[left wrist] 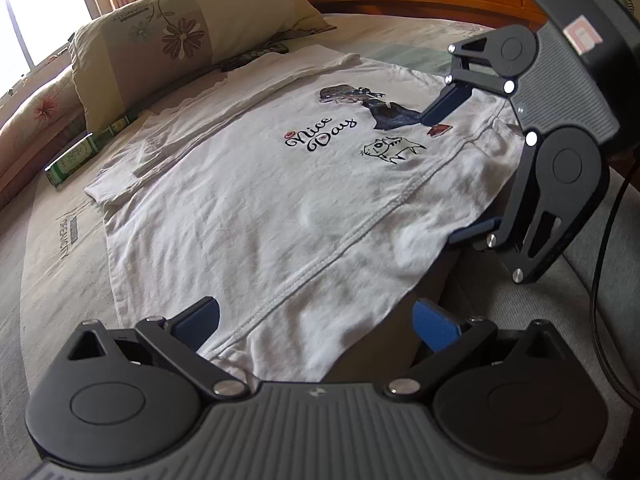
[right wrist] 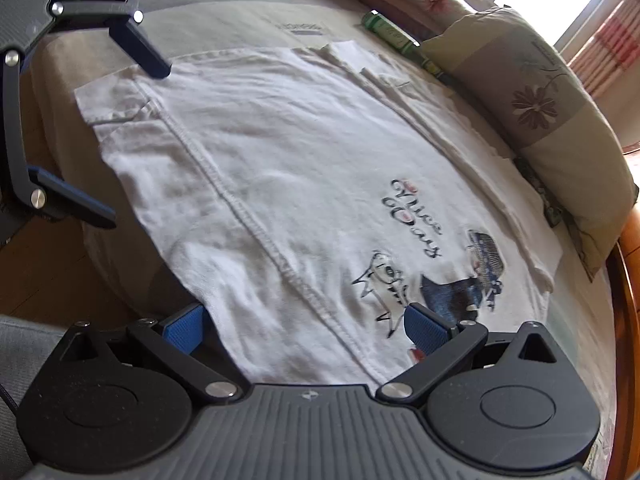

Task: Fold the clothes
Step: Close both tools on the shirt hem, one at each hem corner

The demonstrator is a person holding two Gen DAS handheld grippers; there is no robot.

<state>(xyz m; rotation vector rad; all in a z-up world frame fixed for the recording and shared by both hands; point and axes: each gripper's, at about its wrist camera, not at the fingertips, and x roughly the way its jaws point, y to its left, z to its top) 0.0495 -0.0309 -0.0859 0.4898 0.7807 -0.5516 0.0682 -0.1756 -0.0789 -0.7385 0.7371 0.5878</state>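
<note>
Left wrist view is showing, from the left, a green box (left wrist: 82, 156) lying on the bed (left wrist: 48, 280) beside a floral pillow (left wrist: 180, 44). A white T-shirt (left wrist: 260, 184) is lying spread flat on the bed, printed side up with "Nice Day" lettering, its near edge hanging over the mattress side. The left gripper (left wrist: 316, 326) is sitting at the bottom with its jaws wide apart, straddling the shirt's near hem corner without pinching it. At the right, the right gripper (left wrist: 456, 168) is also gaping wide, one blue pad over the print and the other under the overhanging edge.

Right wrist view is showing the left gripper (right wrist: 120, 140) at the upper left, spread wide at the far hem corner, then the T-shirt (right wrist: 280, 160), with the right gripper (right wrist: 308, 330) wide around the near edge, and the pillow (right wrist: 540, 100) at the right.
</note>
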